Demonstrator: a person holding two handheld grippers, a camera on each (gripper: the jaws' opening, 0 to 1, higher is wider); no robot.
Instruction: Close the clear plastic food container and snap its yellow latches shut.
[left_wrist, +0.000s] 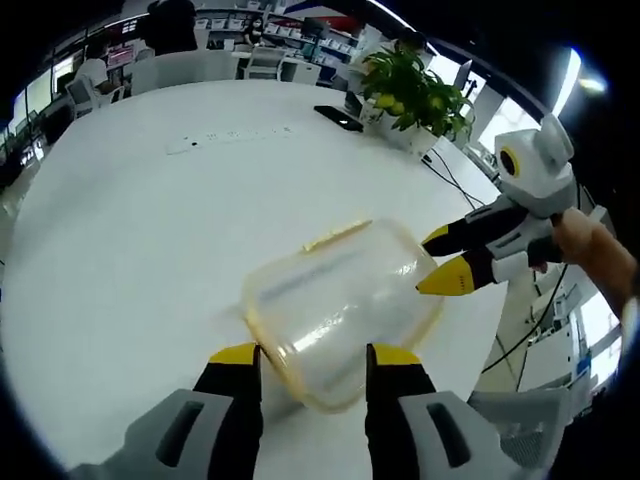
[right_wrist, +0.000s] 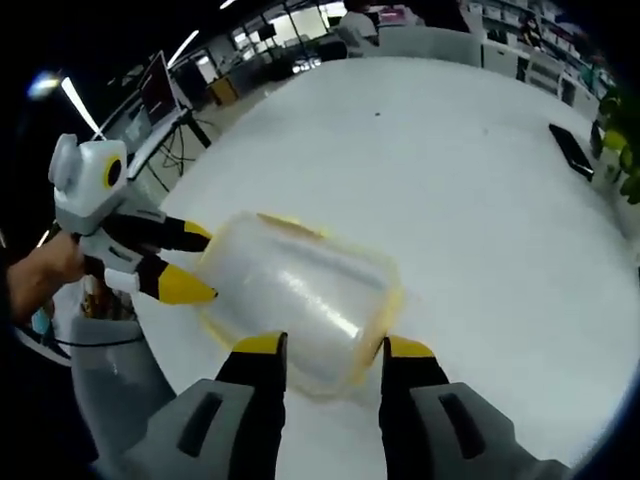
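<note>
In the left gripper view, the container (left_wrist: 340, 300) is seen on the white table (left_wrist: 120, 230), just past centre toward 6 o'clock, lying close to the table's near edge. Its clear body is turned bottom-up or on its side; which cannot be told. A yellow latch (left_wrist: 335, 236) is seen along its far edge at 12 o'clock of the box, and a yellowish rim runs round the near end. The left gripper (left_wrist: 312, 362) is held open, its yellow-tipped jaws spread to either side of the container's near end, just beside it; contact cannot be told. From 3 o'clock the right gripper (left_wrist: 440, 262) is brought in, held by a hand (left_wrist: 590, 245), its jaws parted with the tips at the container's side.

In the right gripper view, the container (right_wrist: 300, 295) is seen between the open jaws of the right gripper (right_wrist: 335, 350), and the left gripper (right_wrist: 195, 262) is at 9 o'clock, parted, its tips touching or just beside the box.

A plant (left_wrist: 415, 95) and a dark phone (left_wrist: 338, 118) are seen far off on the table at 1 o'clock.
</note>
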